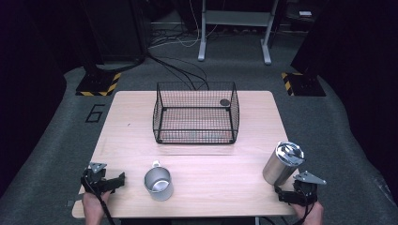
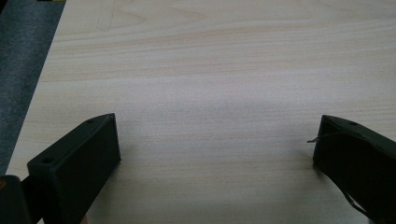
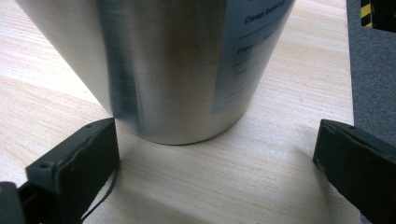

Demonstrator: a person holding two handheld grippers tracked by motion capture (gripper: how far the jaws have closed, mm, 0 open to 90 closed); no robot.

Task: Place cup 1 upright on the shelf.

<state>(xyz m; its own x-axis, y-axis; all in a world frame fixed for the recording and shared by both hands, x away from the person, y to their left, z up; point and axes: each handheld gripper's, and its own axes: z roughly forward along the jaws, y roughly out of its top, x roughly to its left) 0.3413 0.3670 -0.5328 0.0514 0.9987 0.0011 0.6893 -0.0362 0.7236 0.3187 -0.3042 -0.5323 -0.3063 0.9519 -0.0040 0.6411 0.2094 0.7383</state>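
The steel tumbler [image 1: 283, 163] stands upright near the right front edge of the table [image 1: 211, 154], lid on. Just behind its base, toward the person, sits the right gripper [image 3: 215, 154], jaws spread wide with nothing between them; bare wood separates it from the tumbler's foot. Well to the tumbler's left stands an open metal cup [image 1: 158, 183], and farther left the left gripper [image 2: 217, 149] rests near the front left corner, jaws wide apart over bare wood. Beyond the tumbler and to its left, a wire basket [image 1: 196, 113] occupies the table's far middle.
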